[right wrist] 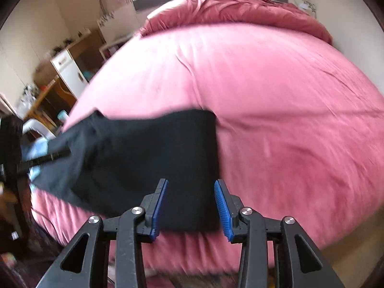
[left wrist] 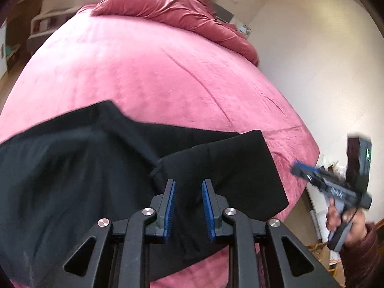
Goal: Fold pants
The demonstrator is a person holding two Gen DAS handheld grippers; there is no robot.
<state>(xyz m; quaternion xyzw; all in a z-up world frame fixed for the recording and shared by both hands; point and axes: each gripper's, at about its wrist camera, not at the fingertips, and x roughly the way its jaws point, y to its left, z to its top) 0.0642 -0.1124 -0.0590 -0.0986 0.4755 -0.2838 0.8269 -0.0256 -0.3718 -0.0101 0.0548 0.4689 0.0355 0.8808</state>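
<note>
No brand, label or writing can be read anywhere; the marks on the body of the right gripper (left wrist: 303, 168) in the left wrist view are too blurred to make out, and a small green light glows on the dark block above it.

The black pants (left wrist: 100, 168) lie on the pink bedspread (left wrist: 168, 72) near the edge of the bed closest to the cameras. In the left wrist view a folded end of the pants (left wrist: 223, 165) rests on top of the rest of the fabric, and the left gripper (left wrist: 188, 184) sits just above it, its blue pads apart with black cloth visible in the gap between them; whether the pads touch the cloth cannot be told. The right gripper is off to the right of the bed corner, well apart from the pants, held in a hand (left wrist: 345, 220) with a dark red sleeve.

In the right wrist view the right gripper (right wrist: 191, 183) has its jaws wide apart and holds nothing; the pants (right wrist: 148, 158) lie ahead of it and to its left, with their squared right edge in line with the gap. A rumpled darker pink duvet (right wrist: 240, 4) is heaped at the far end of the bed
</note>
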